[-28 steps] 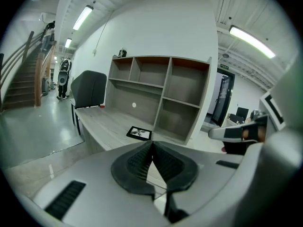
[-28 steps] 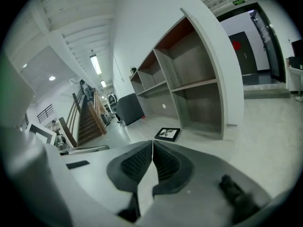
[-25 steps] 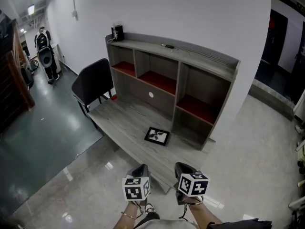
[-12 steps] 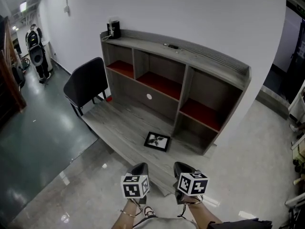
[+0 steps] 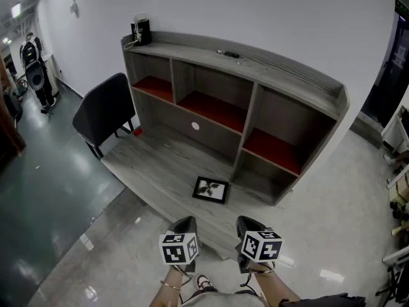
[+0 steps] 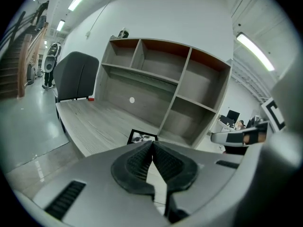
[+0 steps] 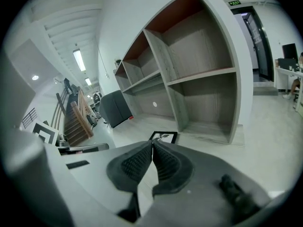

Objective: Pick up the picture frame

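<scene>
A small black picture frame point(image 5: 211, 189) with a pale flower print lies flat on the grey wooden desk point(image 5: 160, 165), in front of the shelf unit's middle divider. It also shows just beyond the jaws as the picture frame point(image 6: 141, 137) in the left gripper view and the picture frame point(image 7: 164, 137) in the right gripper view. My left gripper point(image 5: 186, 225) and right gripper point(image 5: 246, 226) hang side by side near the desk's front edge, short of the frame. Both are shut with nothing between their pads.
A grey shelf unit point(image 5: 255, 101) with red-floored compartments stands on the desk against the white wall. A dark chair point(image 5: 105, 110) sits at the desk's left end. A small black device point(image 5: 140, 31) rests on the shelf top. A person point(image 5: 32, 69) stands far left on the glossy floor.
Both grippers and my head have moved closer to the desk. The shelf unit looks larger and the frame sits nearer the grippers. Both grippers stay shut.
</scene>
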Demonstrator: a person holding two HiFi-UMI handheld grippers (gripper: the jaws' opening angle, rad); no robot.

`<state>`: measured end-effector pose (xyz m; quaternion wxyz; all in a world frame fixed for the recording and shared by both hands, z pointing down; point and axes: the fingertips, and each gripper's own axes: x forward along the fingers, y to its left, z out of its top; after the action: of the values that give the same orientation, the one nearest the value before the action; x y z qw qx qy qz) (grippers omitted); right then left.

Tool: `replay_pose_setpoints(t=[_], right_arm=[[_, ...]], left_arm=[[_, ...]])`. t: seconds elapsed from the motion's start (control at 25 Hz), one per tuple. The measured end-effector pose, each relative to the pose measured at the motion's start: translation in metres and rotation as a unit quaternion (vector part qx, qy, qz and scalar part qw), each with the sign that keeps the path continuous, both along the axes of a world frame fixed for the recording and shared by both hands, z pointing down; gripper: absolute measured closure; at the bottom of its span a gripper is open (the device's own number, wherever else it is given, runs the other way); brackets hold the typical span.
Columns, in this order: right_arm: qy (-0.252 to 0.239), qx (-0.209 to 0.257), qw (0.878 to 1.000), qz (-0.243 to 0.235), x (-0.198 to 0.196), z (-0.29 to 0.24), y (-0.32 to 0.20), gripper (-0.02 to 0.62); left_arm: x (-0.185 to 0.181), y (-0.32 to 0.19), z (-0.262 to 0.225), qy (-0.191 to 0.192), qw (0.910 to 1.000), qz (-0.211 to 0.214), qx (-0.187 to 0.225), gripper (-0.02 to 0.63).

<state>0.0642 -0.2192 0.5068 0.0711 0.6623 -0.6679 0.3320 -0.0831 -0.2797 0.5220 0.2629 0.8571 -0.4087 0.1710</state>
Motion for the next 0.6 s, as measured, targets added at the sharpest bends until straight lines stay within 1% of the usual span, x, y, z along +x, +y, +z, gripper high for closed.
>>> replay_pose_setpoints(t=[0.16,0.32,0.48,0.6], right_arm=[[-0.002,-0.018,1.0,0.016,0.007,0.012,0.008,0.563],[-0.004,-0.025,0.999,0.025,0.012,0.017,0.017,0.563],[-0.001,-0.025,0.999,0.024,0.012,0.015,0.018,0.563],[0.004,-0.025,1.0,0.016,0.01,0.012,0.014,0.563]], left_arm=[[0.004,-0.001,0.009,-0.005,0.9999,0.011,-0.01,0.592],[0.01,0.004,0.013,-0.006,0.9997,0.022,-0.012,0.592],[0.011,0.007,0.012,-0.004,0.9997,0.023,-0.011,0.592],[0.008,0.006,0.01,-0.002,0.9998,0.017,-0.008,0.592]])
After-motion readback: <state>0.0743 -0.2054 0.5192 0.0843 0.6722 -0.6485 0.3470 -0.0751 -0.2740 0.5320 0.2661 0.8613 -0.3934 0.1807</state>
